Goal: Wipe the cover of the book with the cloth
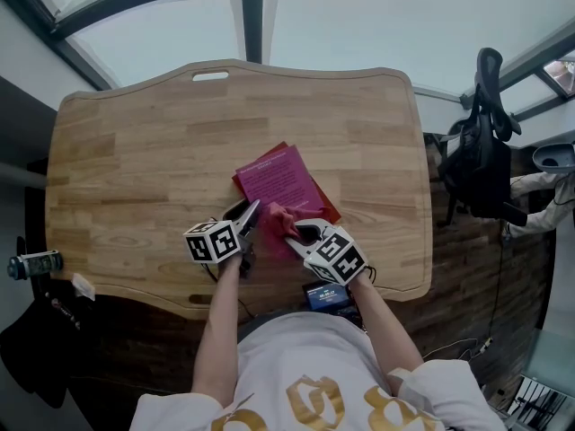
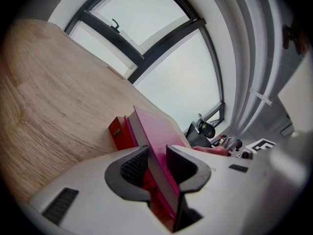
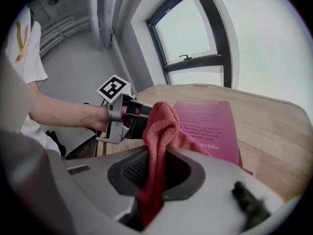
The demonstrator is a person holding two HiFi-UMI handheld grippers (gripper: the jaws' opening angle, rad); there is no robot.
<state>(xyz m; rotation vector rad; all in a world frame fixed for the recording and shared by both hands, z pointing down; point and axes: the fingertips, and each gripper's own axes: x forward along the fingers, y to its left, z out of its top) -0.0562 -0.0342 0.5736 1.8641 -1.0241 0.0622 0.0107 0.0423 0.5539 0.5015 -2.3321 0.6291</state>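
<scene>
Book [image 2: 157, 137] in left jaws; cloth [image 3: 159, 127] in right jaws.

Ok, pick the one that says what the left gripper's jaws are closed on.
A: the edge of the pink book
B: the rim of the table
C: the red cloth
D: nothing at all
A: in the left gripper view, the left gripper has a pad pressed on each side of the edge of the pink book, while the red cloth sits in the right gripper.
</scene>
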